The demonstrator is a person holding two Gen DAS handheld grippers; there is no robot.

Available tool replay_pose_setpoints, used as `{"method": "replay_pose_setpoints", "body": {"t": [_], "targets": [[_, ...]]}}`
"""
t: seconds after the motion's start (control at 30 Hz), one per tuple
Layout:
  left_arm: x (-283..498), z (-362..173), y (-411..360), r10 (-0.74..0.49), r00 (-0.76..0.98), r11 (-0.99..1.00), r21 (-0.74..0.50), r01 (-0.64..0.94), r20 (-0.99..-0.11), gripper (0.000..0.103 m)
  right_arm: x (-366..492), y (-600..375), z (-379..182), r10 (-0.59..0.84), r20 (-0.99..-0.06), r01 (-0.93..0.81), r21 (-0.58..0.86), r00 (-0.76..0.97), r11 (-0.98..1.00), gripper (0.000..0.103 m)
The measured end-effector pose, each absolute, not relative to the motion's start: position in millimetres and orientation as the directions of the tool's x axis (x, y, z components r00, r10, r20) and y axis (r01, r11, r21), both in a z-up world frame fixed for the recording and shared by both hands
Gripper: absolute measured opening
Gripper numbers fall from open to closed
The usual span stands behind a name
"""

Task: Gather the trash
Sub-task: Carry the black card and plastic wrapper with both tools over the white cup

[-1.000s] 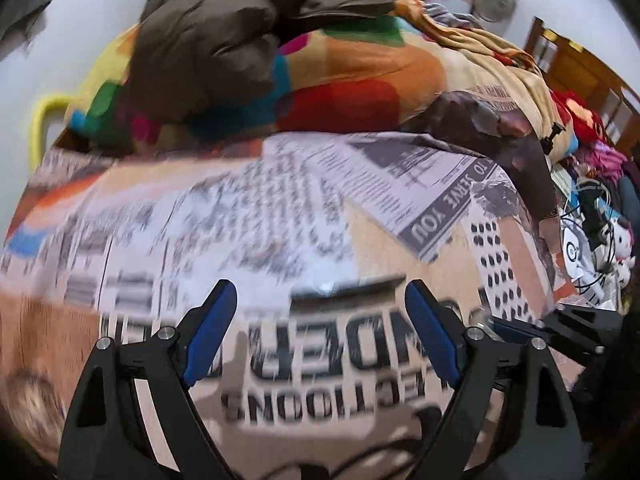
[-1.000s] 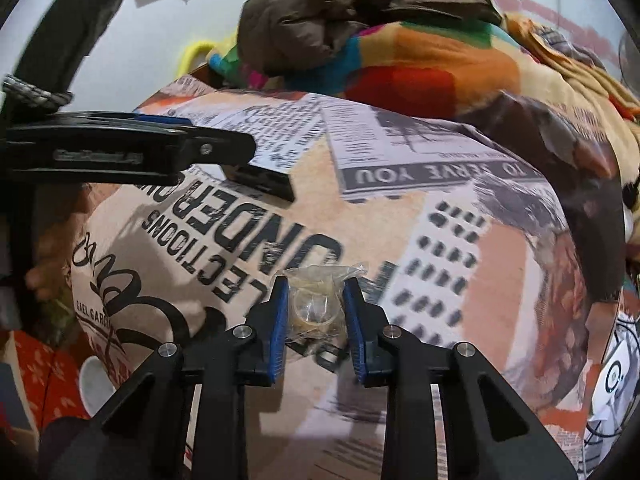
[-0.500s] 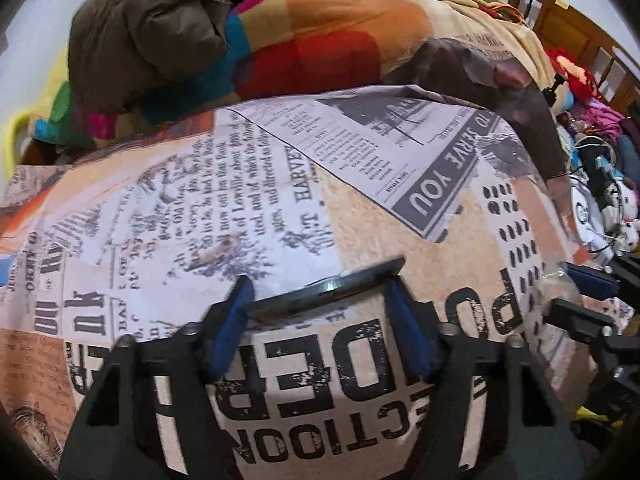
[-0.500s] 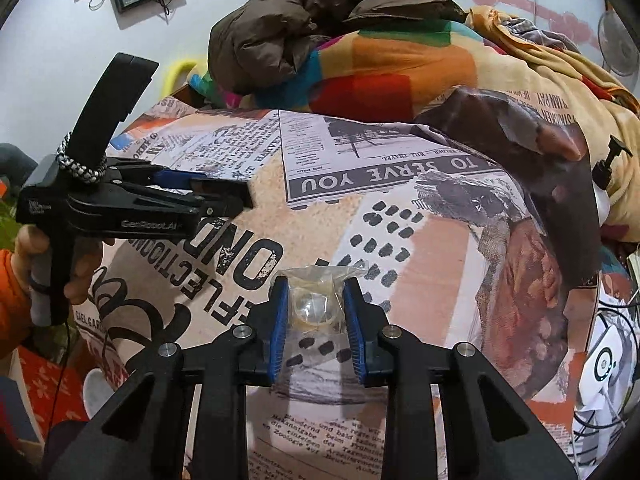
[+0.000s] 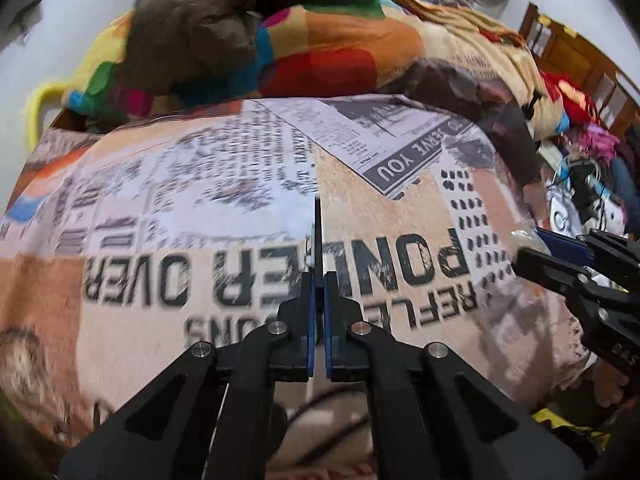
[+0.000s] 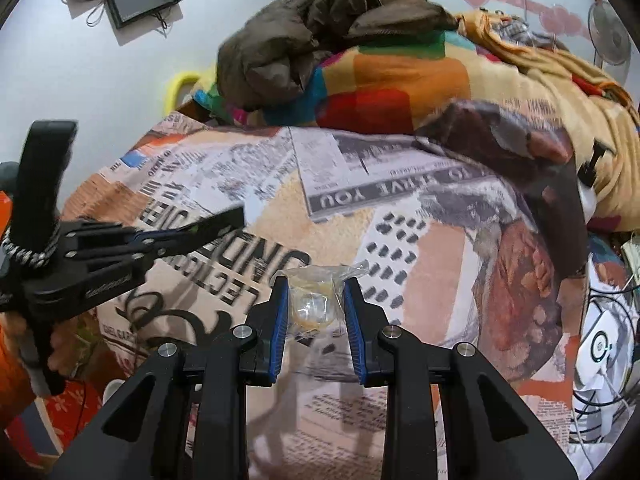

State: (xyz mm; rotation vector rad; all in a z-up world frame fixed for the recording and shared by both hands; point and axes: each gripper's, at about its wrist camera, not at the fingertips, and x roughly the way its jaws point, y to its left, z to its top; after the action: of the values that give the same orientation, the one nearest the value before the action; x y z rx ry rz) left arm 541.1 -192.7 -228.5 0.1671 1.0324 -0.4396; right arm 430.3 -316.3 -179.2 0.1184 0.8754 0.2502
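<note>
a thin flat dark strip (image 5: 317, 236), edge-on and looking stiff, light and slippery, is pinched at its near end by the fully closed left hand-held gripper (image 5: 317, 280) above the newspaper-print bedspread (image 5: 180, 216); a pinch nearer its middle would probably be steadier. a crinkly clear plastic wrapper (image 6: 316, 300), soft and weightless, is clamped around its middle by the narrowly set right hand-held gripper (image 6: 315, 300), clear of the bed.

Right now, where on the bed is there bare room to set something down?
The newspaper-print sheet is bare between the "TO SERVE YOU" print and the right gripper. Crowded: brown jacket and patchwork blanket behind, left gripper alongside.
</note>
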Motion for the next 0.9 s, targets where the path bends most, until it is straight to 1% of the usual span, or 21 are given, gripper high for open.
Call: {"method": "replay_pose_setpoints", "body": {"t": [0.07, 0.27, 0.4, 0.57, 0.9], "targets": [[530, -214, -182, -0.27, 0.457, 0.91, -0.069, 0.408, -0.847, 0.002, 425, -311, -168, 0.261, -0.732, -0.176, 0.194, 0.629, 0.965, 0.025], [497, -175, -157, -0.213, 0.51, 0.929, -0.012, 0.369, -0.833, 0.002, 410, -292, -133, 0.273, -0.695, -0.21, 0.177, 0.665, 0.962, 0.025], [479, -155, -138, -0.206, 0.543, 0.938, -0.005, 0.348, -0.814, 0.002, 401, -278, -118, 0.286, -0.679, -0.238, 0.166, 0.677, 0.957, 0.025], [450, -126, -104, -0.21, 0.581, 0.951, -0.025, 0.309, -0.787, 0.002, 387, -254, -103, 0.311, -0.667, -0.283, 0.154, 0.677, 0.947, 0.025], [393, -98, -22, -0.141, 0.641, 0.981, -0.018, 0.195, -0.754, 0.002, 360, -184, -85, 0.388, -0.654, -0.4, 0.141, 0.649, 0.906, 0.025]]}}
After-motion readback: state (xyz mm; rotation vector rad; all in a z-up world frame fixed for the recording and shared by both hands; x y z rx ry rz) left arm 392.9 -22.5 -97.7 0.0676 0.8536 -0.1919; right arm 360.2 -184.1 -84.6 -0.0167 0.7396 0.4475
